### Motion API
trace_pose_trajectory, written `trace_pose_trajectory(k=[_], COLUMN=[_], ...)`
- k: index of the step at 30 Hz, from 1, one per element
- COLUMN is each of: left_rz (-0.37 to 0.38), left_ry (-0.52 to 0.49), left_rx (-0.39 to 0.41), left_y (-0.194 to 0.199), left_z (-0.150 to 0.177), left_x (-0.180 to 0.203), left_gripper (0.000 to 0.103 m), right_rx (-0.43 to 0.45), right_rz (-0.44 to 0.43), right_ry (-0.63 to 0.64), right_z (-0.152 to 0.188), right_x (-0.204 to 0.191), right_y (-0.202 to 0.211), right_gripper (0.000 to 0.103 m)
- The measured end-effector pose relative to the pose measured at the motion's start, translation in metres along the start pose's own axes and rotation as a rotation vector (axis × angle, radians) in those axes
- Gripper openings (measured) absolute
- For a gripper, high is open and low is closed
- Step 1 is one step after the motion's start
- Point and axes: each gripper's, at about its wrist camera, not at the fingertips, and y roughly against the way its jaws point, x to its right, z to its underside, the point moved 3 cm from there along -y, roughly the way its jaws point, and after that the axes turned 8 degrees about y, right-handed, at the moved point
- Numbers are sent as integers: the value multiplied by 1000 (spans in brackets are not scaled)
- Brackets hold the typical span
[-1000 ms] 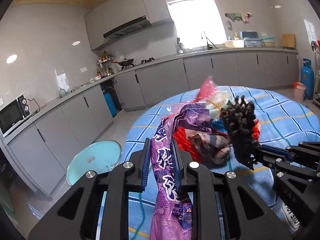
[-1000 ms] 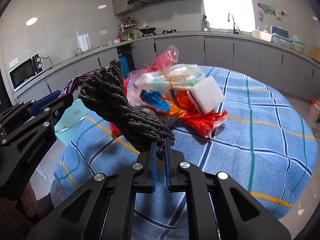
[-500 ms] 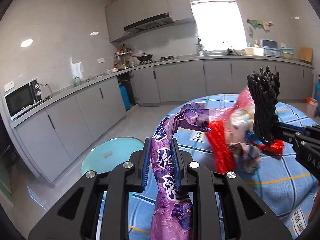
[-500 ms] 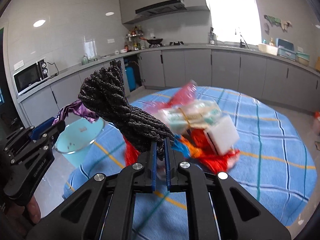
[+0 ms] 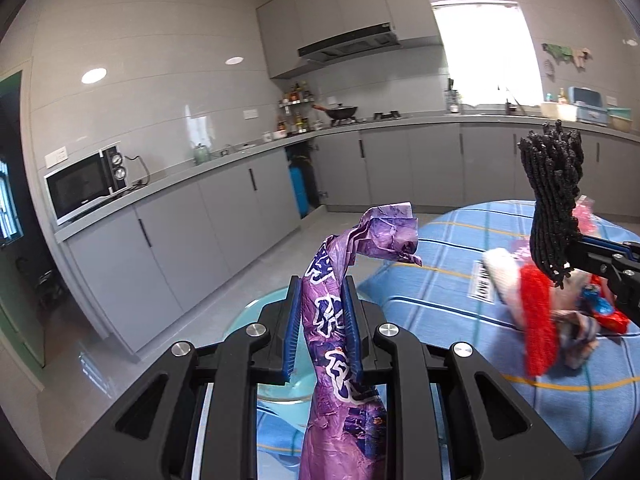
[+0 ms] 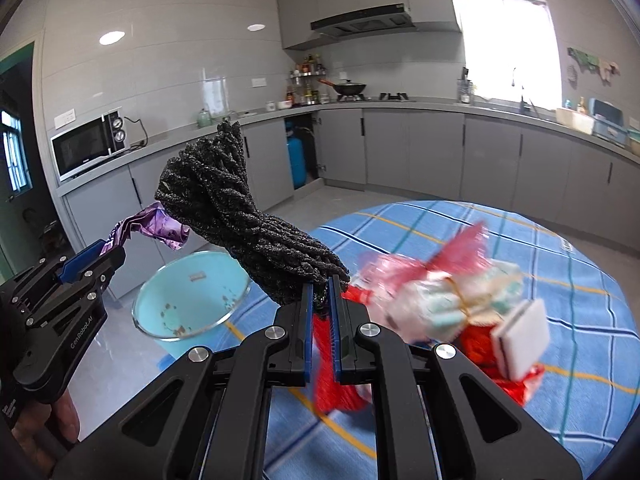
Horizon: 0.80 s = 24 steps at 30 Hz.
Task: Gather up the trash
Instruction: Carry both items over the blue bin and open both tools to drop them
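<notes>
My left gripper (image 5: pixel 320 320) is shut on a crumpled purple wrapper (image 5: pixel 340 280) and holds it up beyond the table's left edge; it also shows in the right wrist view (image 6: pixel 88 264). My right gripper (image 6: pixel 320 308) is shut on a black knitted bundle (image 6: pixel 236 216), which also shows in the left wrist view (image 5: pixel 554 200). A light-blue bin (image 6: pixel 192 300) stands on the floor left of the table, between and below both grippers. A pile of trash (image 6: pixel 440 304) with red and pink bags and a white sponge (image 6: pixel 520 340) lies on the blue checked tablecloth (image 6: pixel 560 248).
Grey kitchen cabinets (image 5: pixel 240 208) run along the far walls with a microwave (image 5: pixel 84 184), a stove with a pan (image 5: pixel 340 112) and a sink under the window. Bare floor lies between the table and the cabinets.
Both grippers have lifted and swung left, away from the trash pile and toward the bin. The bin now shows more fully in the right wrist view. Each grip is unchanged.
</notes>
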Motion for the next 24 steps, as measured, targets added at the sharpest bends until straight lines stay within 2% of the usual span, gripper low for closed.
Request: trace_pose_trajectory(k=[16, 24], left_rz=[-198, -229], left_ry=[26, 51], left_rx=[-30, -60], left_y=[-62, -83], left_z=[-13, -13], left_x=[-76, -99], left_gripper=[21, 21], right_rx=[-26, -56], right_rz=[-112, -164], right_ry=[43, 61], right_z=[-36, -44], right_x=[-50, -78], right_y=[-67, -101], right_gripper=[8, 8])
